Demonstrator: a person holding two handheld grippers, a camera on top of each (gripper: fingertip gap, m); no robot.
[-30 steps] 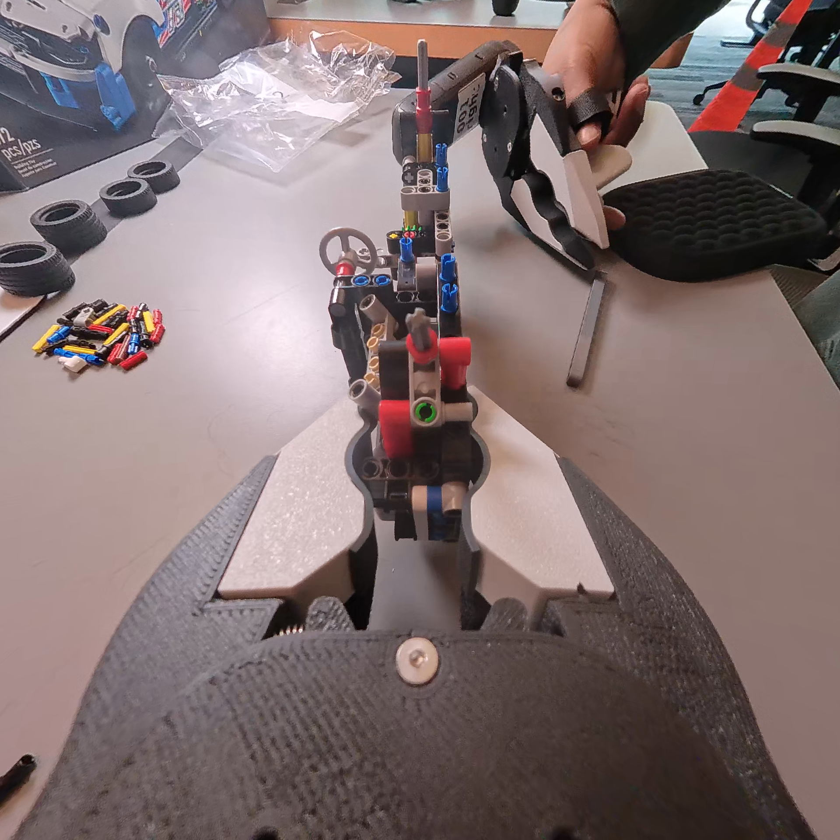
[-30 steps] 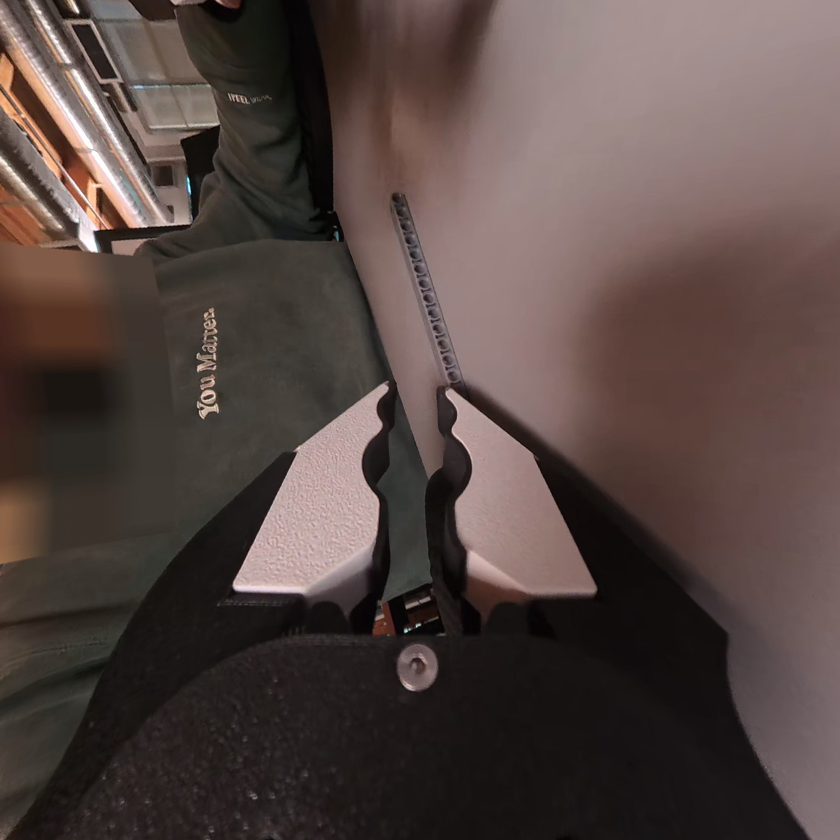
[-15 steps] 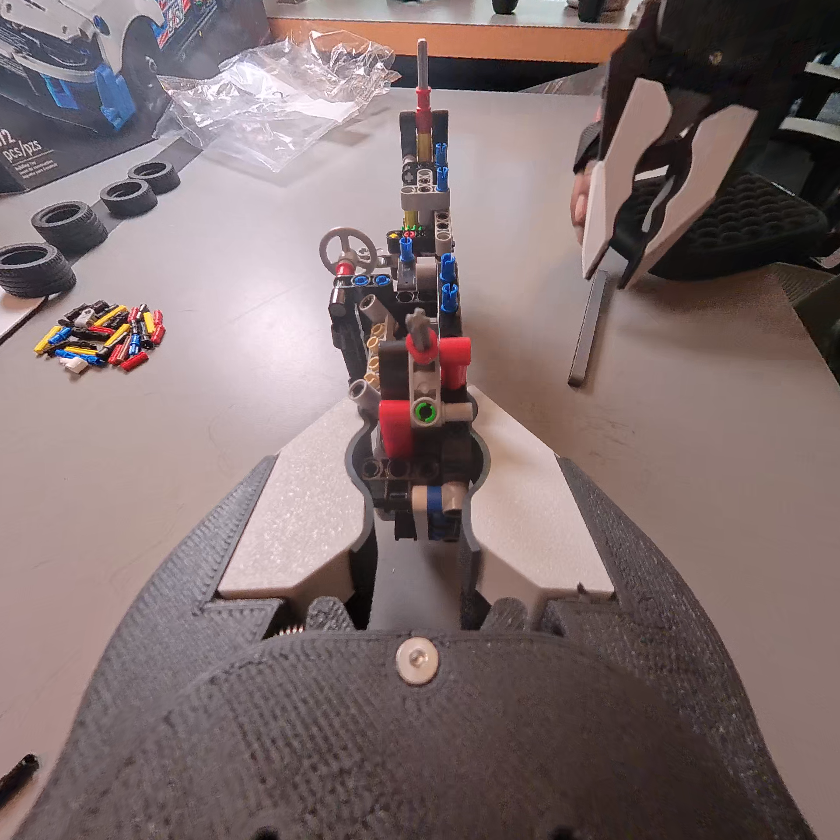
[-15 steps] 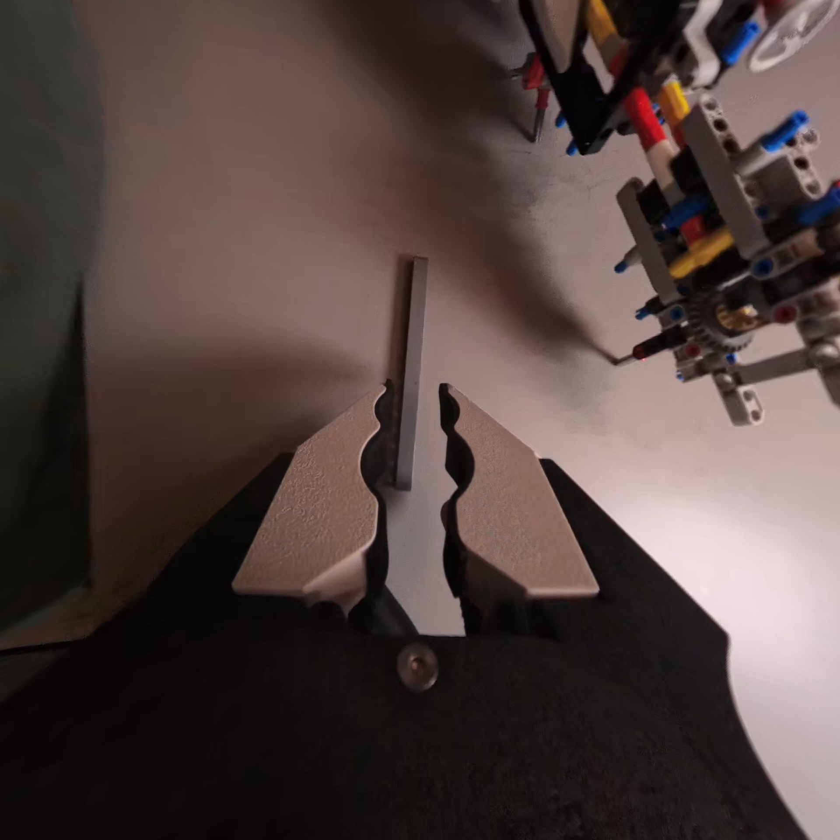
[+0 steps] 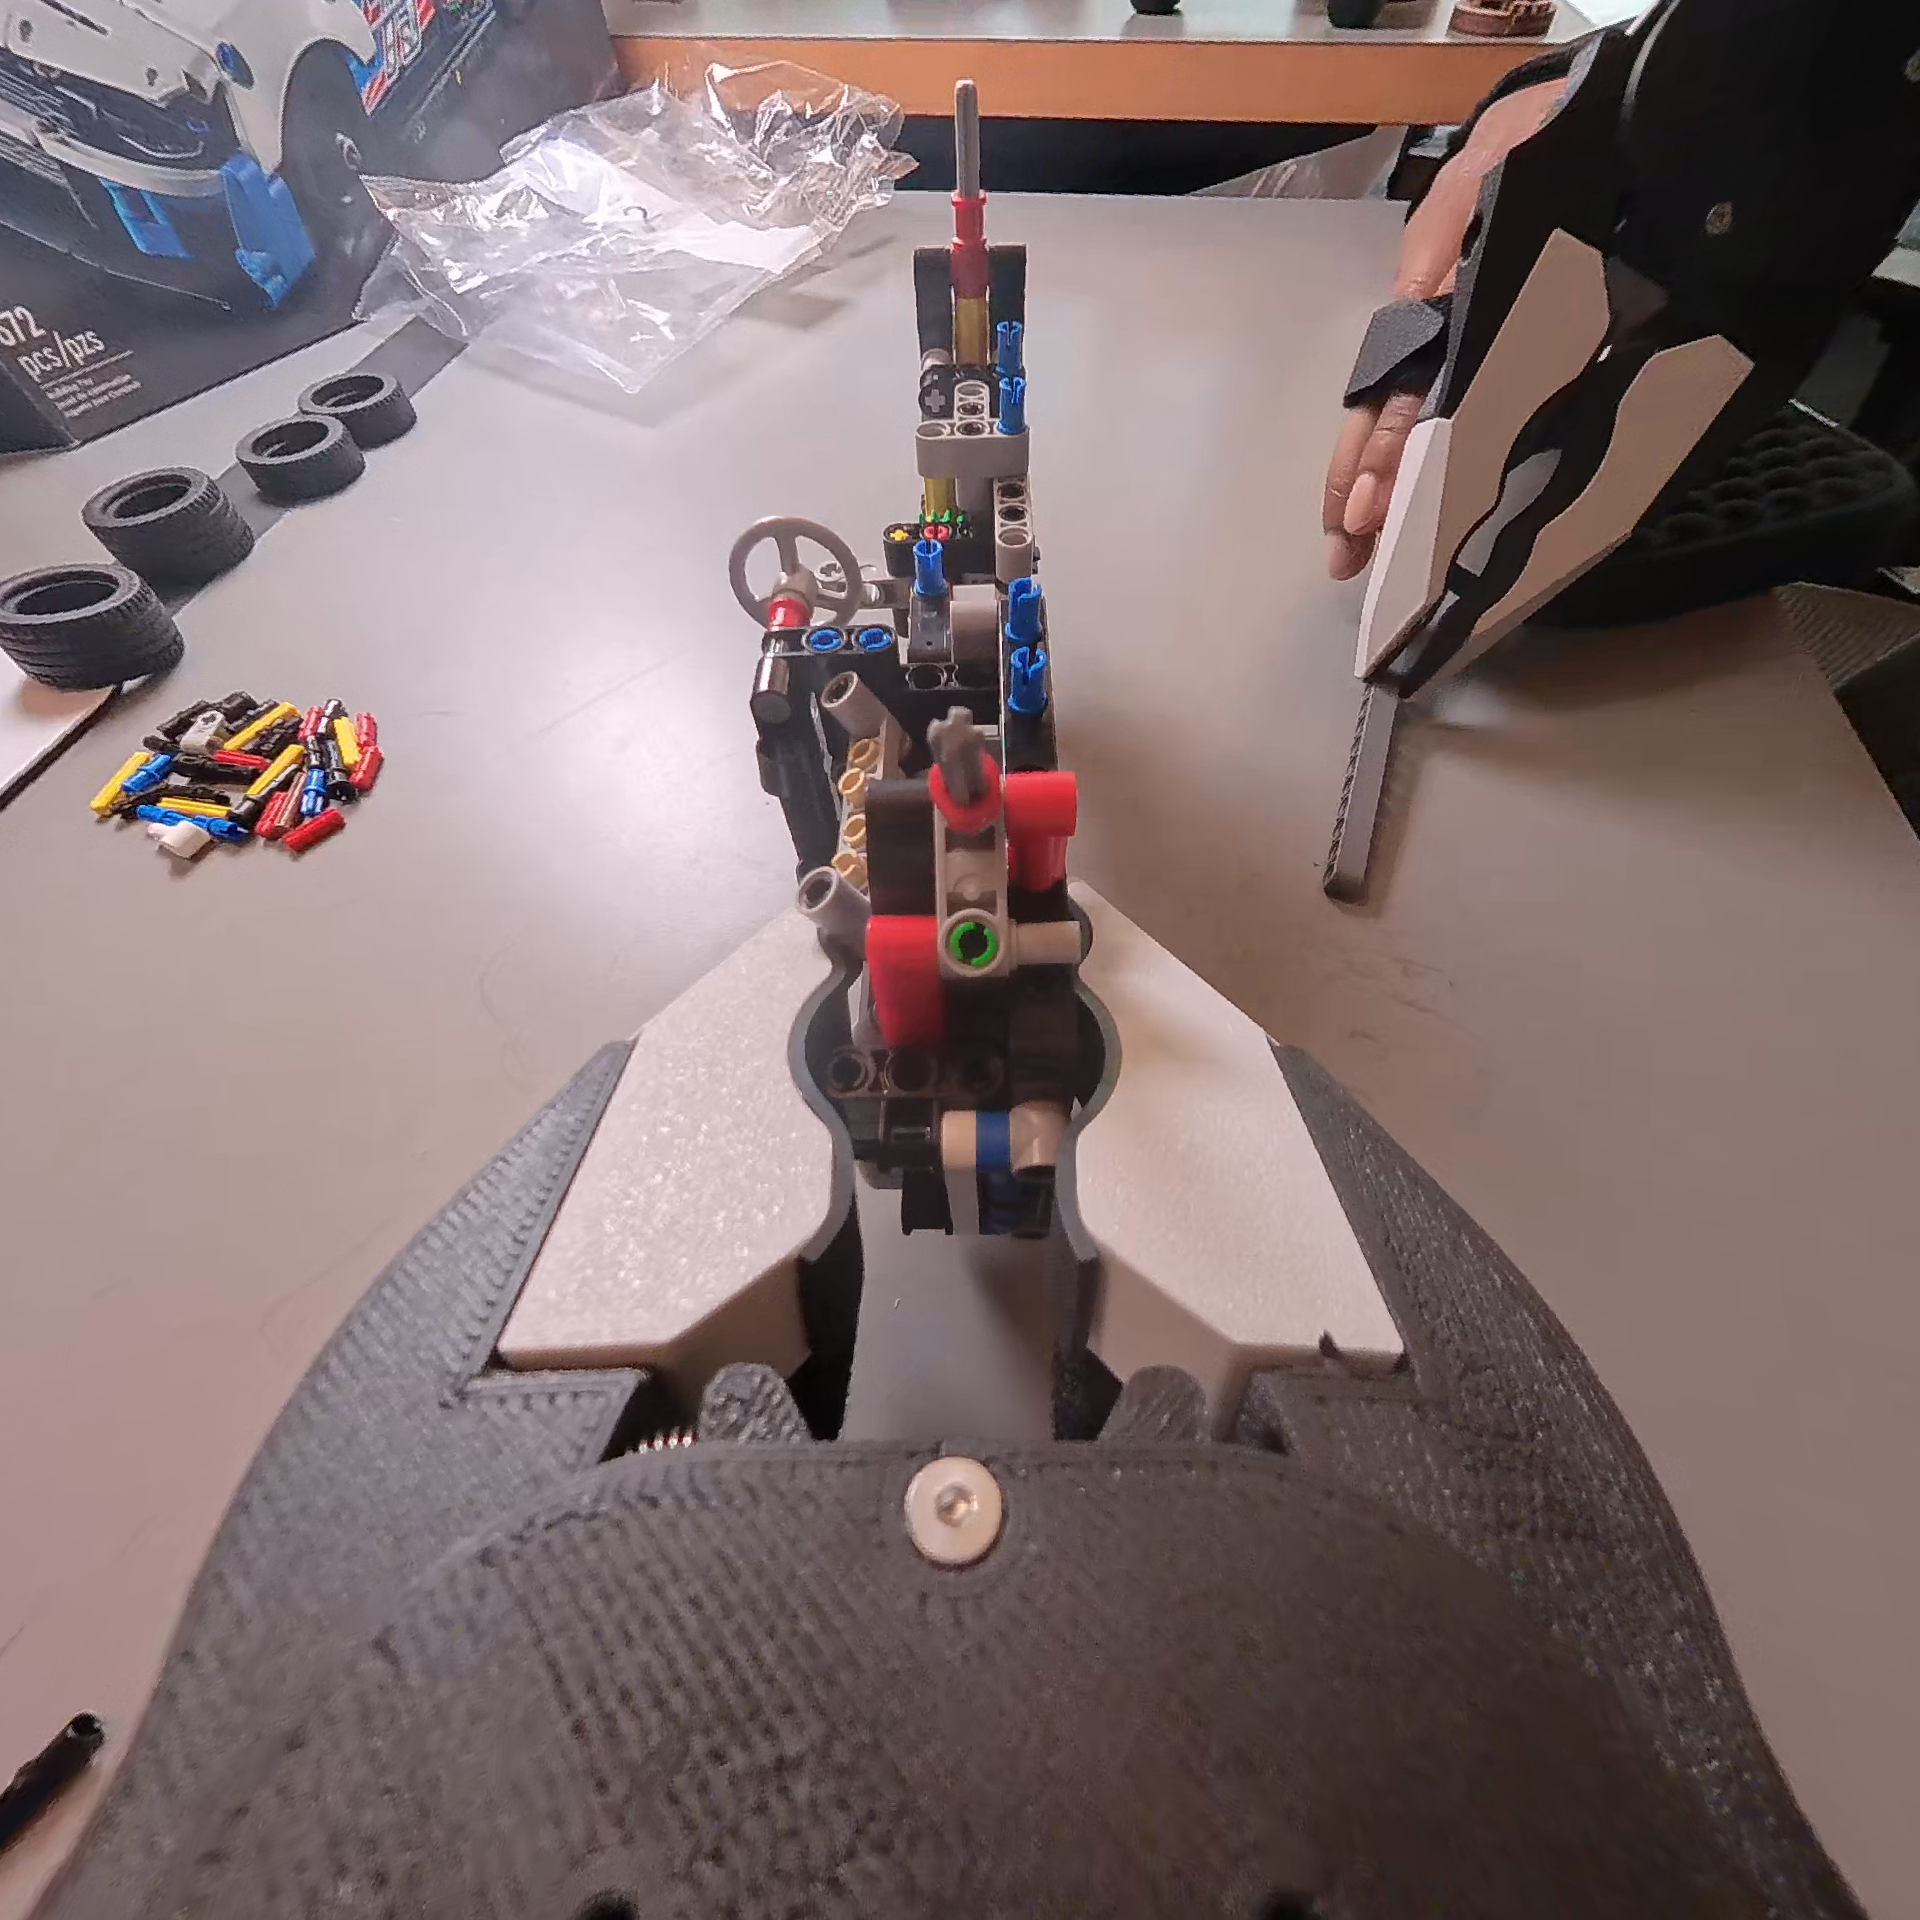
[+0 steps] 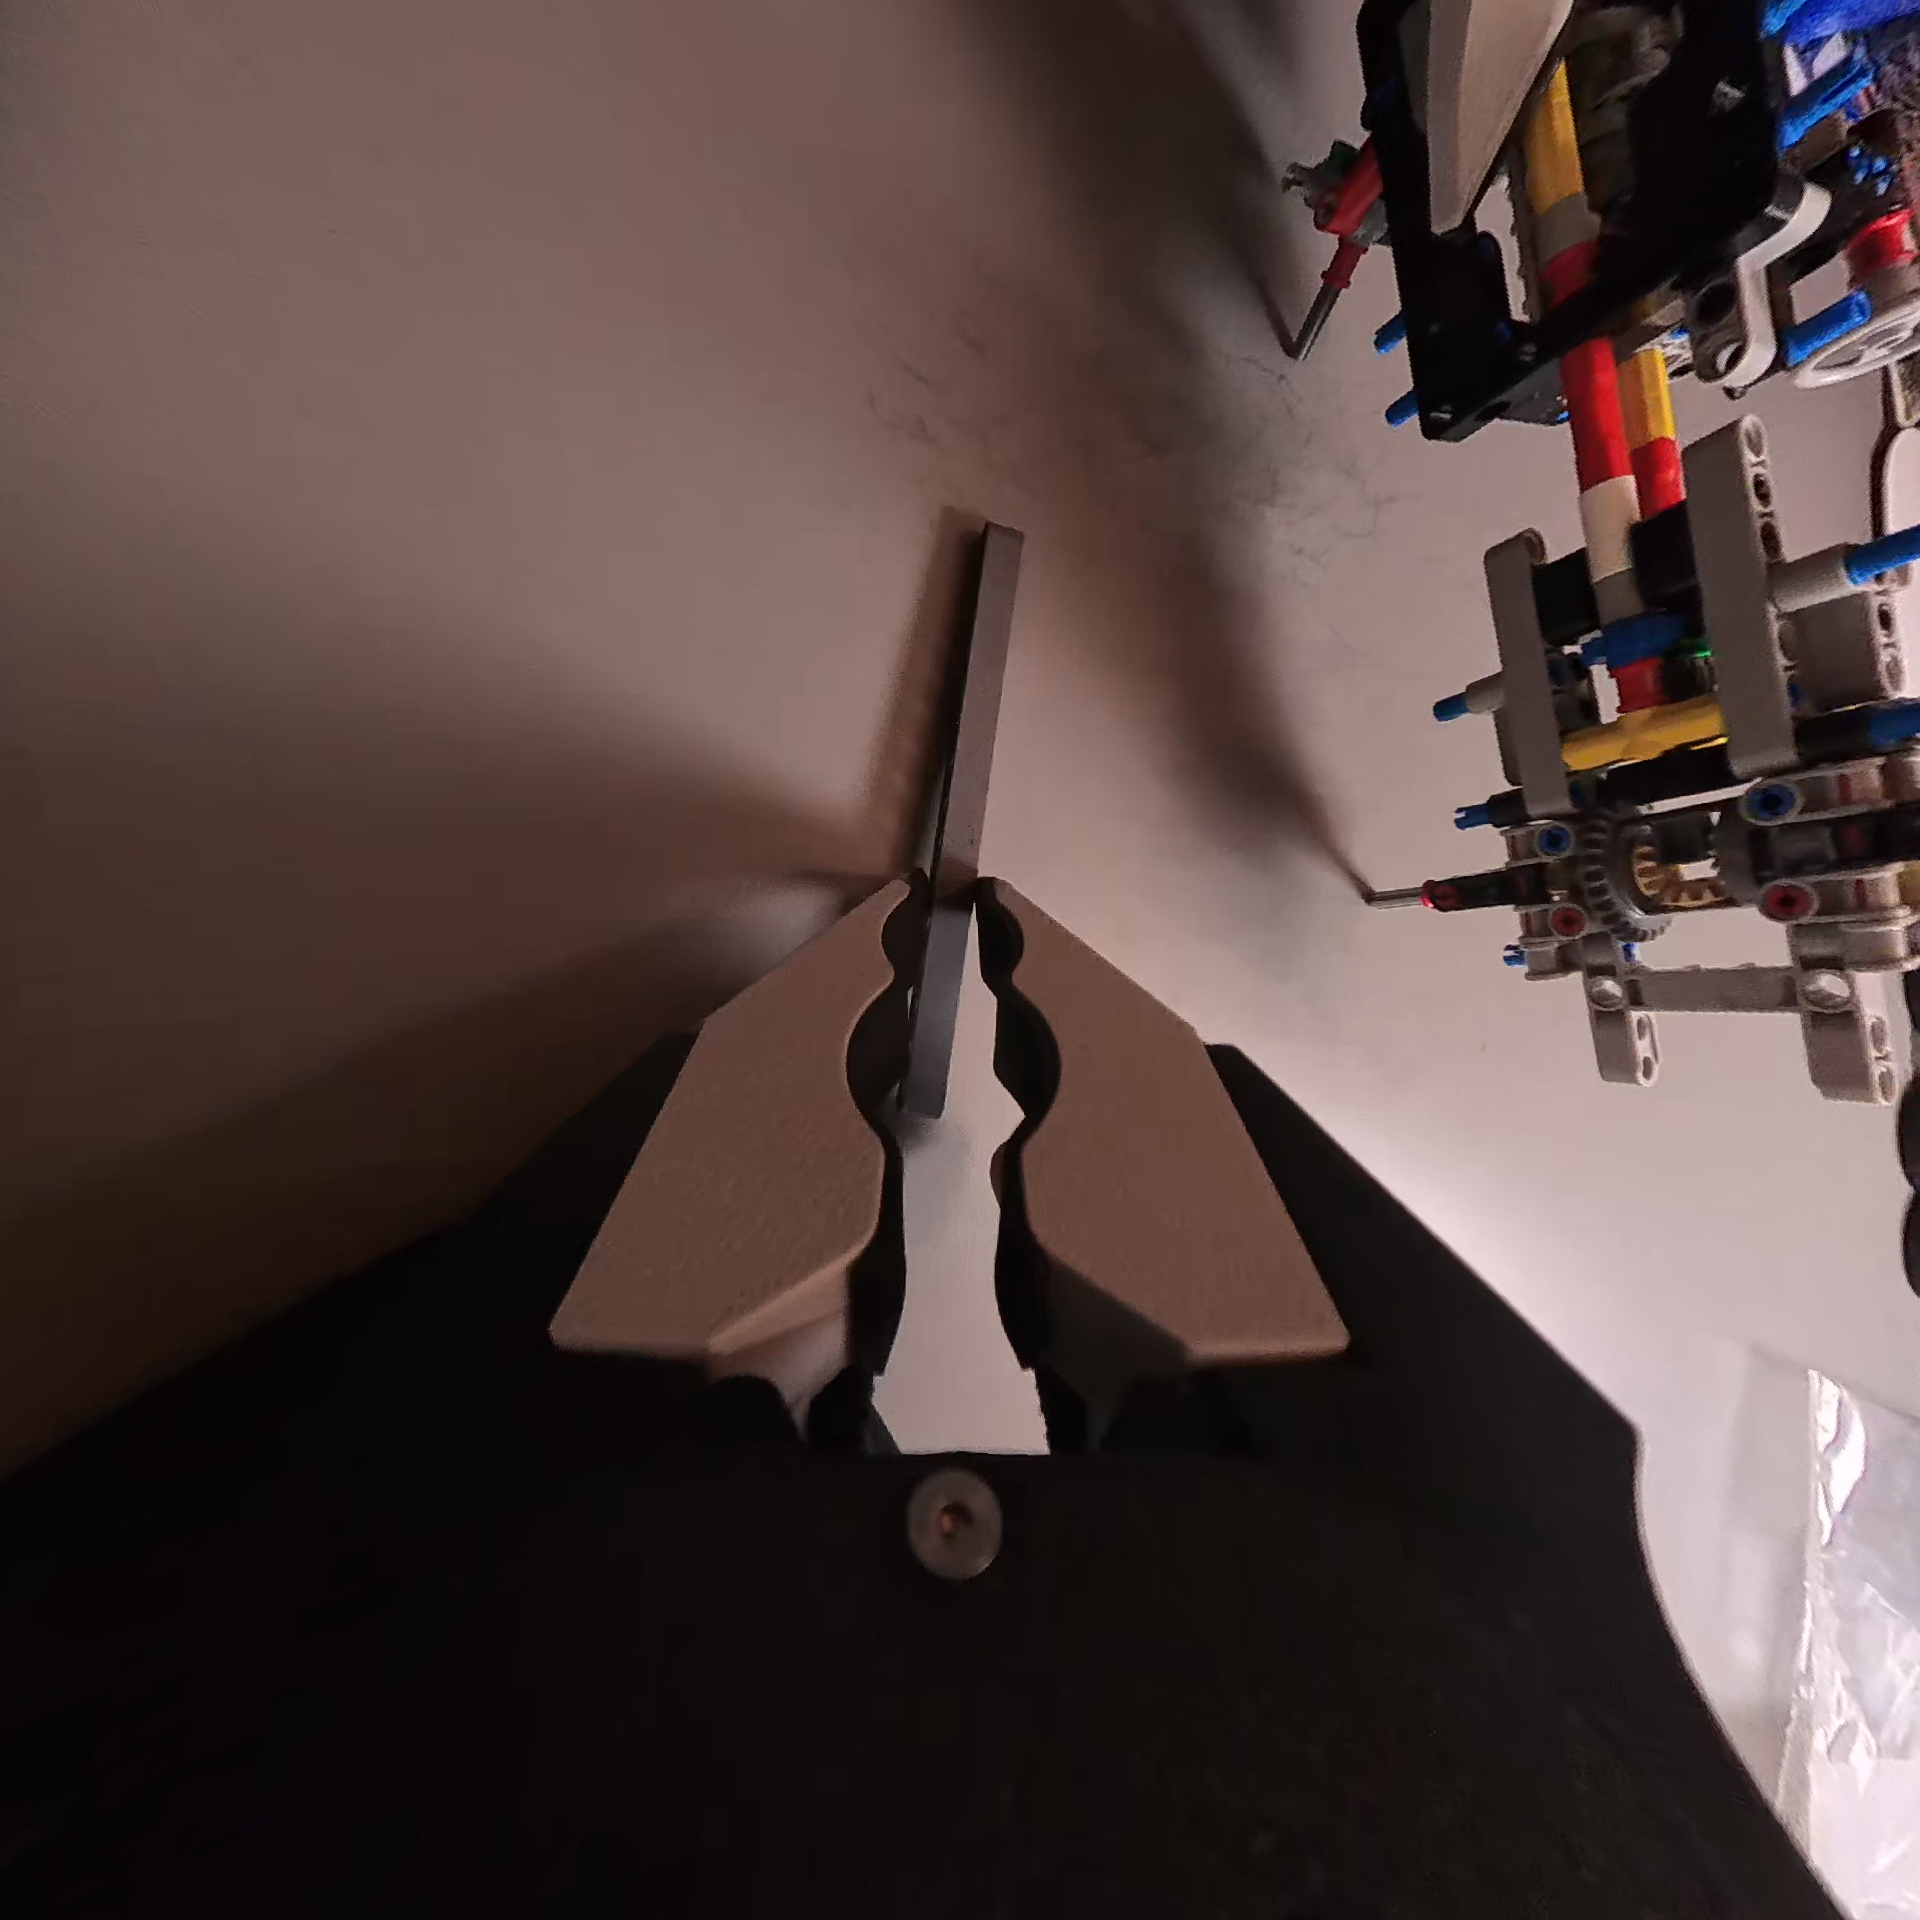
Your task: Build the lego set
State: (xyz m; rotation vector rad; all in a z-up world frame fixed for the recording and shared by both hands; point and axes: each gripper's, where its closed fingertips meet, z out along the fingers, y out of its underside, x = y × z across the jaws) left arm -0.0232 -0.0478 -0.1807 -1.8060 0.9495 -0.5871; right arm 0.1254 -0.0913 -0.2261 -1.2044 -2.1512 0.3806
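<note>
A partly built Lego chassis [image 5: 966, 644] of black, grey, red, blue and yellow parts stands on the grey table [image 5: 520, 1039]. My left gripper [image 5: 951, 914] is shut on its near end. The chassis also shows at the right of the right wrist view [image 6: 1662, 644]. A long dark grey beam [image 5: 1356, 800] lies on the table to the right of the chassis. My right gripper [image 6: 951, 888] is shut on one end of the beam [image 6: 982, 707], tips down at the table. It shows at the right of the left wrist view [image 5: 1397, 665], held by a hand [image 5: 1382, 457].
Several black tyres [image 5: 135, 613] and a pile of small coloured pins [image 5: 239, 769] lie at the left. A clear plastic bag [image 5: 644, 249] and the set's box [image 5: 156, 208] are at the back left. A black foam pad [image 5: 1714, 520] sits at the right edge. The left gripper's tips are roughly 15 centimetres from the right gripper's.
My right gripper has swung round from the table's edge, come down over the beam's end and closed on it. My left gripper and the chassis have not moved.
</note>
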